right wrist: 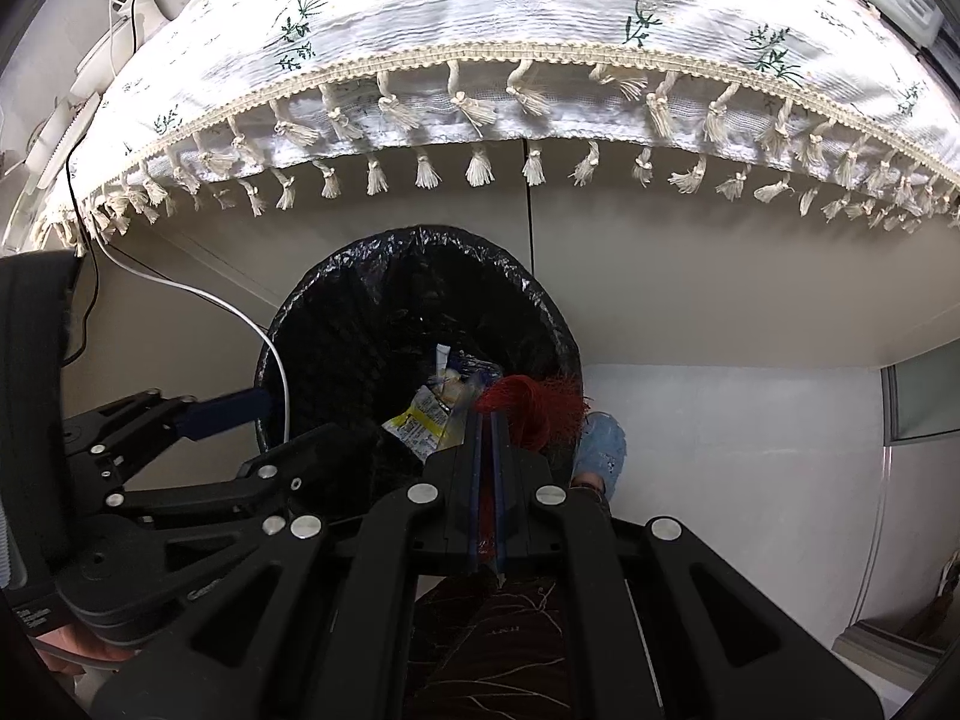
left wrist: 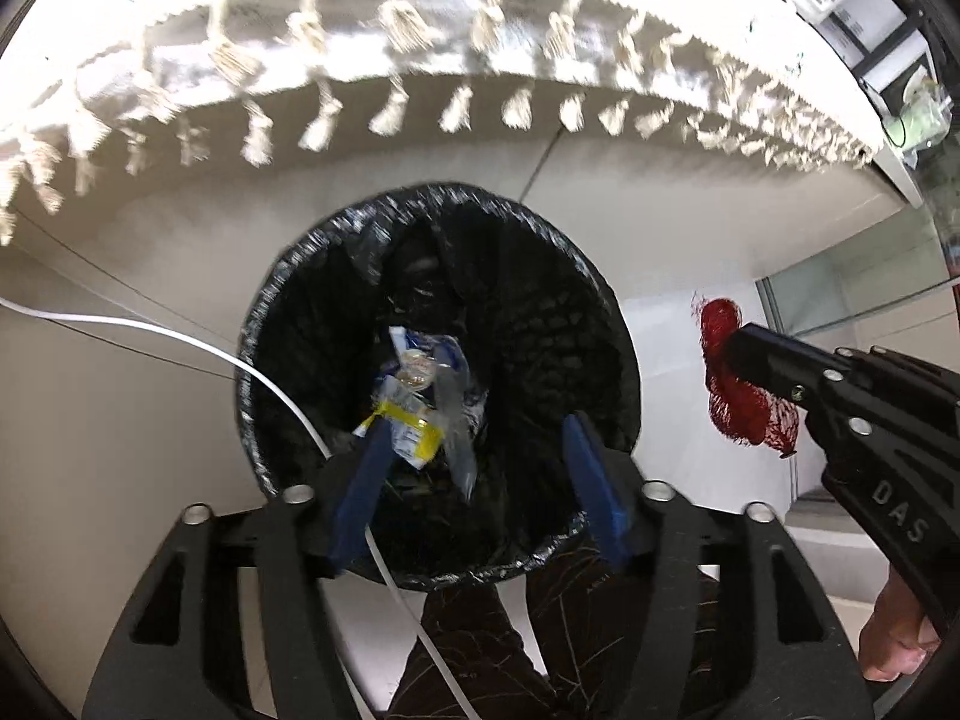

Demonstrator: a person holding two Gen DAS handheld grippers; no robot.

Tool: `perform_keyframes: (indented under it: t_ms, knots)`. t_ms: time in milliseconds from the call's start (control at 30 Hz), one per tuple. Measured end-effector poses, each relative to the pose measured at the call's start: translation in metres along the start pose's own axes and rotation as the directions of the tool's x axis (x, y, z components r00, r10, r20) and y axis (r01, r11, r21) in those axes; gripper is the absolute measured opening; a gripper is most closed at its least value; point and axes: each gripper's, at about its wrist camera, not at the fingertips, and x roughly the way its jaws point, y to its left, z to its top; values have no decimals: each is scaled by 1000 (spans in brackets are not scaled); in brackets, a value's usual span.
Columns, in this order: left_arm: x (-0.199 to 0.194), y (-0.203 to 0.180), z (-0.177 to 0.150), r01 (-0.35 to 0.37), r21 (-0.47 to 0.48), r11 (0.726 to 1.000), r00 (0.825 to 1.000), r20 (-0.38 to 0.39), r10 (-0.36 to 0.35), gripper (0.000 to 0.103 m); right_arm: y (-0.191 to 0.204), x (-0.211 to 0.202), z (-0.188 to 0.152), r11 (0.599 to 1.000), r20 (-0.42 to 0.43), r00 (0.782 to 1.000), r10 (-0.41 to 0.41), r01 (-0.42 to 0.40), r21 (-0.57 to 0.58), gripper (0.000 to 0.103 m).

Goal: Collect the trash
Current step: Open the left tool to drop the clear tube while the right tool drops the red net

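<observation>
A round bin (left wrist: 300,276) lined with a black bag stands on the floor below the table edge; it also shows in the right wrist view (right wrist: 336,312). Wrappers (left wrist: 420,396), yellow, white and clear, lie inside it, also seen in the right wrist view (right wrist: 426,420). My left gripper (left wrist: 474,456) is open and empty, its blue pads spread just above the bin's near rim. My right gripper (right wrist: 489,420) is shut on a red mesh net (right wrist: 540,405), held over the bin's right rim. In the left wrist view the red net (left wrist: 744,414) hangs from the right gripper (left wrist: 735,345) to the right of the bin.
A white tablecloth with tassels (right wrist: 480,96) overhangs the table edge above the bin. A white cable (left wrist: 180,336) runs across the bin's left side. A person's foot in a blue slipper (right wrist: 600,450) stands beside the bin. A glass panel (right wrist: 924,390) is at right.
</observation>
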Motion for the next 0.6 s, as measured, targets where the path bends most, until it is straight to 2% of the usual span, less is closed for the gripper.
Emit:
perform_keyframes:
  t_ms: [67,267,333,600]
  knots:
    - [-6,3,1,-5,-10,1000,1000,16,5,74,3,-2,3,1000,1,1000,3,-3,-5,3]
    - [-26,20,-3,-41,-50,998,996,75,45,94,18,3,12,1000,2,1000,12,-12,-22,5]
    - [-30,28,-3,-48,-71,996,995,89,54,97,23,7,14,1000,-5,1000,18,-18,-24,5]
    - [-42,57,-10,-80,-145,986,988,119,97,97,55,21,19,997,-20,999,31,-32,-65,3]
